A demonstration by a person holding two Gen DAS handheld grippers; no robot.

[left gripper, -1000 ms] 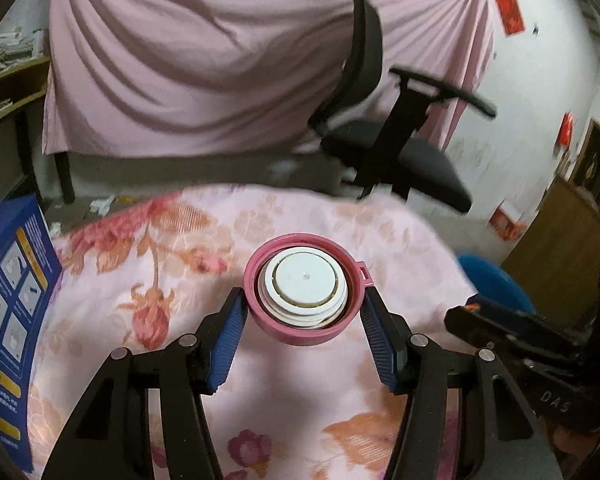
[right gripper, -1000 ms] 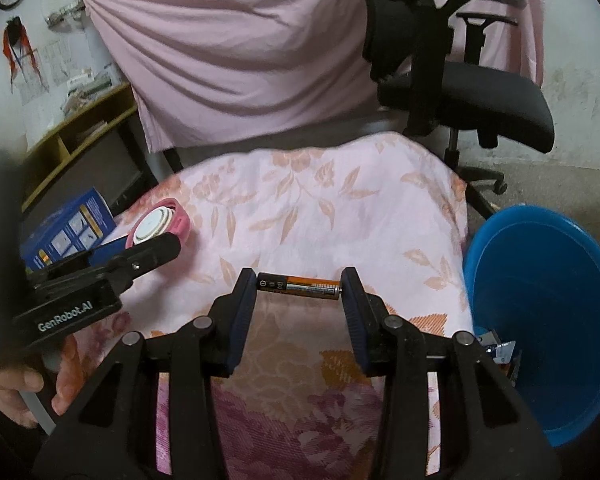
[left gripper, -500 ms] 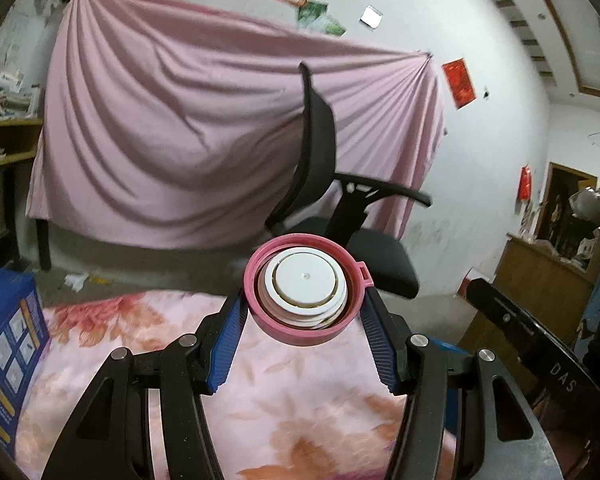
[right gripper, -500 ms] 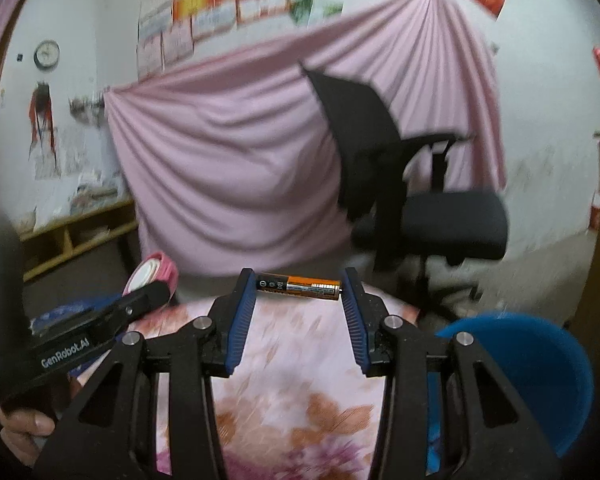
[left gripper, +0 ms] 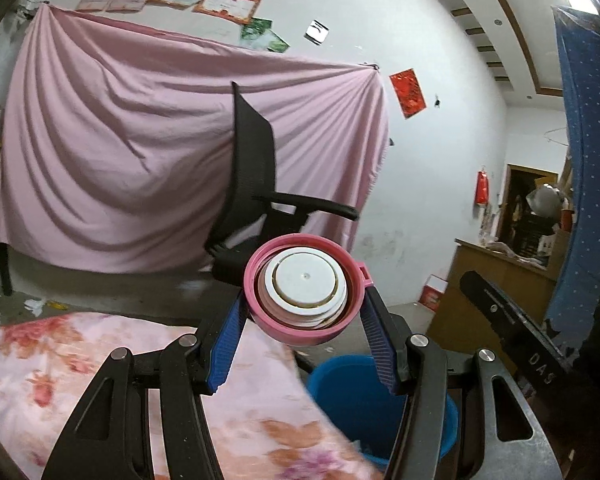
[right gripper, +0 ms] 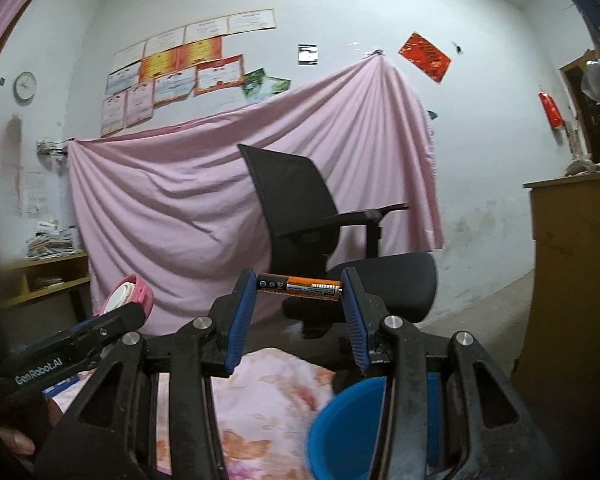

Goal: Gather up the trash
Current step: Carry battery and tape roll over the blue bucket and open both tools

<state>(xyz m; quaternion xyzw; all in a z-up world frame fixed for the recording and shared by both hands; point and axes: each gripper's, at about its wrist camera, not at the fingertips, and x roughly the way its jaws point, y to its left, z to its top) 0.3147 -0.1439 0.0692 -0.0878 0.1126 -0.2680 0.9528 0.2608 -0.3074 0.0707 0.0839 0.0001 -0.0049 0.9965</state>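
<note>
**Both grippers carrying trash above the blue bucket**

I am holding a pink lid (left gripper: pixel 305 289) with a white inner disc in my left gripper (left gripper: pixel 305 316); its blue pads are pressing on the lid's two sides, and the lid is facing my camera, hanging in the air up and to the left of the blue bucket (left gripper: pixel 364 400). In my right gripper (right gripper: pixel 299 300) I am clamping an orange-and-black battery (right gripper: pixel 300 287) end to end between the blue pads, lying level, above and slightly left of the same bucket (right gripper: pixel 348 432).

From the right wrist view I am also seeing my left gripper (right gripper: pixel 129 300) well to the left of the bucket, with the pink lid (right gripper: pixel 130 294) at its tip and a hand (right gripper: pixel 20 436) wrapping its handle. From the left wrist view the right gripper's black body (left gripper: pixel 512 328) is showing to the right of the bucket, though its tips are out of that frame.

The bucket is sitting just beside the edge of a floral cloth (left gripper: pixel 100 368), on its right. Beyond the bucket a black office chair (left gripper: pixel 256 184) is standing in front of a pink sheet (left gripper: pixel 120 152) that is hanging on the wall. A wooden cabinet (right gripper: pixel 572 280) is standing to the right of the bucket.
</note>
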